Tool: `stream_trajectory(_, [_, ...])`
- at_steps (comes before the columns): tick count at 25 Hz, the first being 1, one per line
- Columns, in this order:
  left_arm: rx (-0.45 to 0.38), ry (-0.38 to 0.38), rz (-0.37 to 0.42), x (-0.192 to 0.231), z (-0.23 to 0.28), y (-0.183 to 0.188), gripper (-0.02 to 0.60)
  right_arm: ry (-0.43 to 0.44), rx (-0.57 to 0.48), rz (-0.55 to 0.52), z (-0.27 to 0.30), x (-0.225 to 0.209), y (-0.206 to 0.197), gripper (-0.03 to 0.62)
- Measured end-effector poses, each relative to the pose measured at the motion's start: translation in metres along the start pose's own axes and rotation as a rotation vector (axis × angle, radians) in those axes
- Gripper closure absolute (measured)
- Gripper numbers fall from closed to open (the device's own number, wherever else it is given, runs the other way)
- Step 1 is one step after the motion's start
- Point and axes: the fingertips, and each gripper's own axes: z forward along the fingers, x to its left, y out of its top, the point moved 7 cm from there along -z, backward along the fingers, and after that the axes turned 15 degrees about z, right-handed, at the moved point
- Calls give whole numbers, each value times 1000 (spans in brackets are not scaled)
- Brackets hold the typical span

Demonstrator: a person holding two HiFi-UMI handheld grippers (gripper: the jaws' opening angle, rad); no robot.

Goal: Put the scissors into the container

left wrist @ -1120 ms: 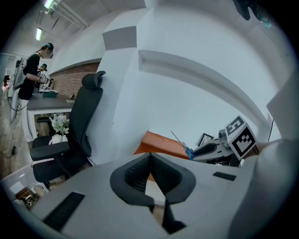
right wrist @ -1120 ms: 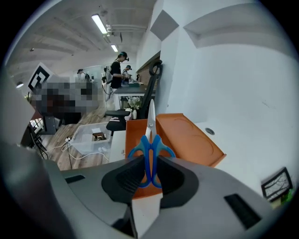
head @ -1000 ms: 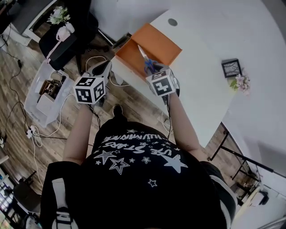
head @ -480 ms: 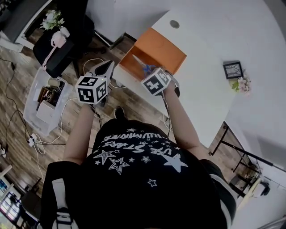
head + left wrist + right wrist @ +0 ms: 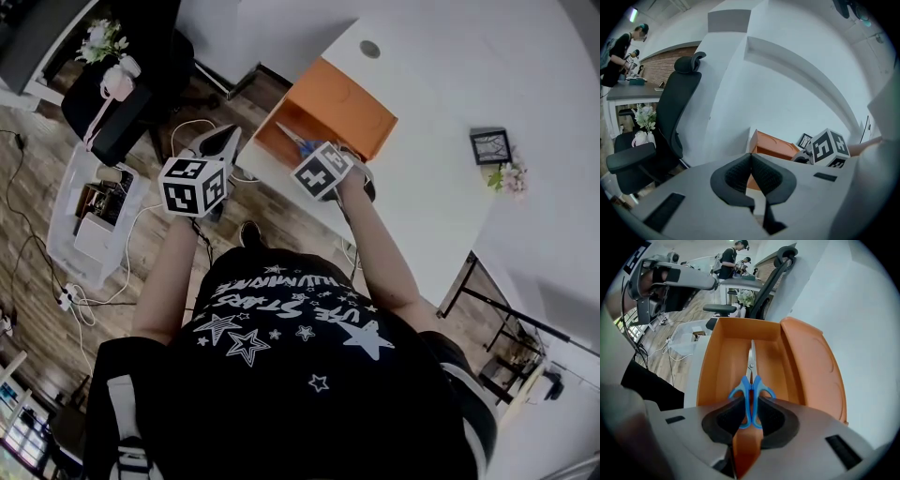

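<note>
The right gripper (image 5: pixel 750 416) has its jaws clamped on the blue handles of the scissors (image 5: pixel 751 392); the closed blades point straight ahead over the inside of the orange container (image 5: pixel 717 362), along its middle (whether the tips touch its bottom cannot be told). The container stands open at the corner of the white table (image 5: pixel 441 112); its lid (image 5: pixel 813 376) lies folded back beside it, on the side to the right gripper's right. The left gripper (image 5: pixel 751 174) has its jaws pressed together with nothing between them; it hangs to the left of the container, off the table's edge and above the wooden floor (image 5: pixel 37 187). A black office chair (image 5: pixel 675 117) stands farther left of the container. A small picture frame (image 5: pixel 489 145) sits well apart from the container on the table, with a sprig of flowers (image 5: pixel 511 175) just beside the frame.
</note>
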Motion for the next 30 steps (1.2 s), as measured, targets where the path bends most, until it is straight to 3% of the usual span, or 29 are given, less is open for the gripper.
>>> stream_trajectory(13, [-8,-12,-10,4,-4,-3,563,-22,-13,-17,1,5,0,493])
stream_trajectory(16, [-13,-10,-10,2,-6,-2,563,6,-26,-11,0,5,-2,493])
stream_trajectory(22, [-18,-13,-10,1,-8,-2,563,49,-77,52,-10,2,-1,493])
stream_trajectory(30, [-37,18,-6,-9,-9,3,563,36,-275,247,-46,-32,-17,494])
